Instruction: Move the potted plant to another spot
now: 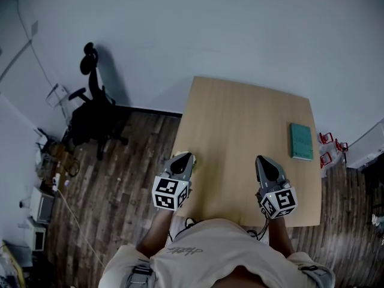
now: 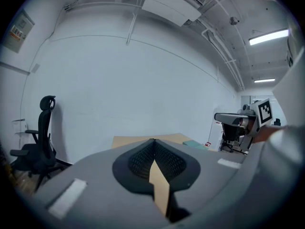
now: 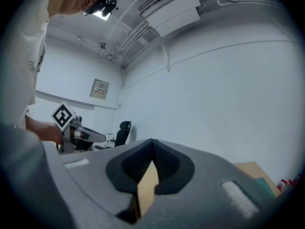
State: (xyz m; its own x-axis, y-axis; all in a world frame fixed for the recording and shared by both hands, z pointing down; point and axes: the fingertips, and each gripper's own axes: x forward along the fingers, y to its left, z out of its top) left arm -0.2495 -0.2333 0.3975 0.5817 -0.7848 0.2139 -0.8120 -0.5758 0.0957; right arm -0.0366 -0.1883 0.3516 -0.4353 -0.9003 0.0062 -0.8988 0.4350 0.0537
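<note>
Jaws of left gripper (image 1: 183, 156) and right gripper (image 1: 264, 159) are pressed together, empty, over the near edge of the table (image 1: 240, 119); spread them before reaching for the plant, which is not clearly seen.

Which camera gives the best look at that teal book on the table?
The head view: the teal book lies whole, seen from above, near the right edge of the table. The left gripper view catches only a thin sliver; the right gripper view just a corner.

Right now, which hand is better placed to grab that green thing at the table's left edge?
Left, likely. The left gripper hangs right by the green bit, perhaps the plant; the right gripper is across the table, over bare wood. Both are shut.
</note>
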